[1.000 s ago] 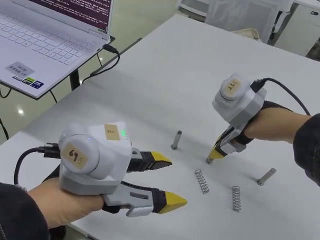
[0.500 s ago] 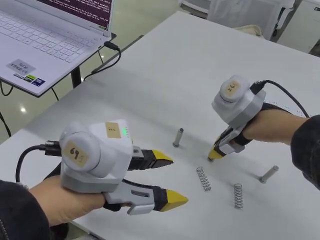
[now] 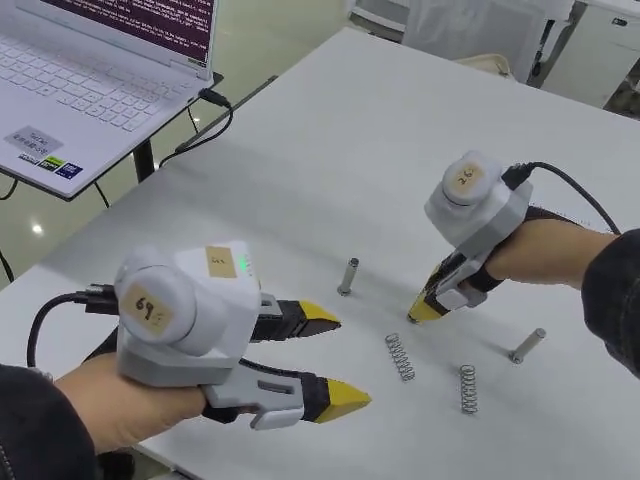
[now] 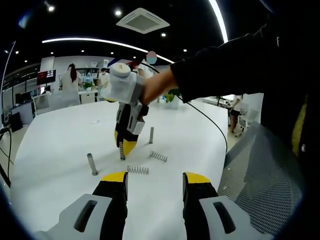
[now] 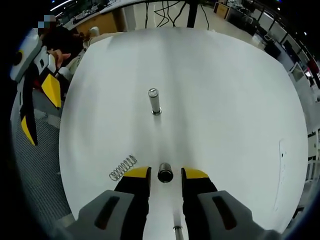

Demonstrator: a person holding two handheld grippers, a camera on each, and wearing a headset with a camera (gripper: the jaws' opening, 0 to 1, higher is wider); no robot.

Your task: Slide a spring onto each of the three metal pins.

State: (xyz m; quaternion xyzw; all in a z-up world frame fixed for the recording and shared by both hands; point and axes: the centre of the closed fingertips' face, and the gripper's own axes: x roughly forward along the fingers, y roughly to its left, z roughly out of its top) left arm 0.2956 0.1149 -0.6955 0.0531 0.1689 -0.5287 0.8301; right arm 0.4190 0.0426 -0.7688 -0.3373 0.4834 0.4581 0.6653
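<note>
My right gripper (image 3: 424, 310) points down at the table (image 3: 330, 150), its fingers narrowed either side of one upright metal pin (image 5: 165, 173), probably to steady it. I cannot tell whether they actually pinch it. My left gripper (image 3: 335, 358) hovers near left with fingers wide, likely ready for the left spring (image 3: 400, 357); the right spring (image 3: 467, 388) lies just beside it.

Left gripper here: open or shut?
Open. The left gripper has its yellow-tipped fingers apart, with bare table showing between them and nothing held.
</note>
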